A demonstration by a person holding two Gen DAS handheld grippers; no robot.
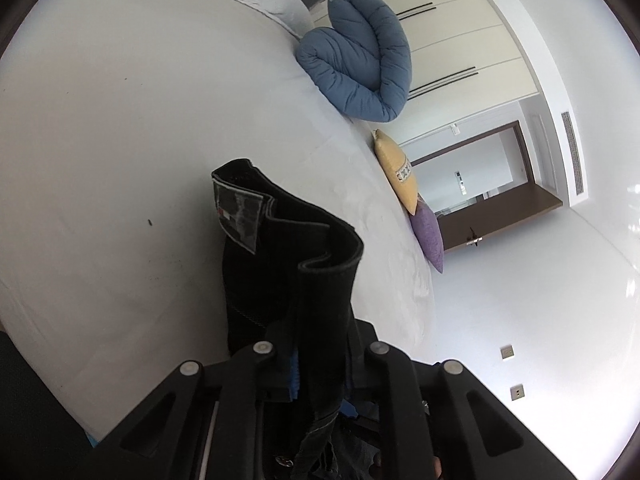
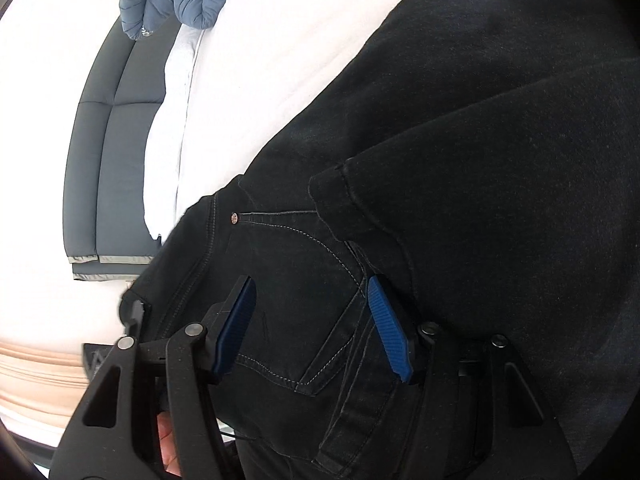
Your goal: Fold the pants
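The black pants [image 2: 460, 128] lie spread on the white bed [image 2: 260, 60], with a leg hem folded over the pocket area. My left gripper [image 1: 320, 364] is shut on the black waistband [image 1: 296, 248], which stands up from its fingers and shows a grey label. My right gripper [image 2: 312, 316] is open, its blue pads [image 2: 386, 320] on either side of the pants' pocket and waistband area, close over the fabric.
A blue quilted jacket [image 1: 360, 56] lies at the bed's far edge. A yellow pillow [image 1: 396, 172] and a purple pillow [image 1: 430, 236] hang by the bed's side. A dark grey headboard [image 2: 112, 152] is left of the mattress.
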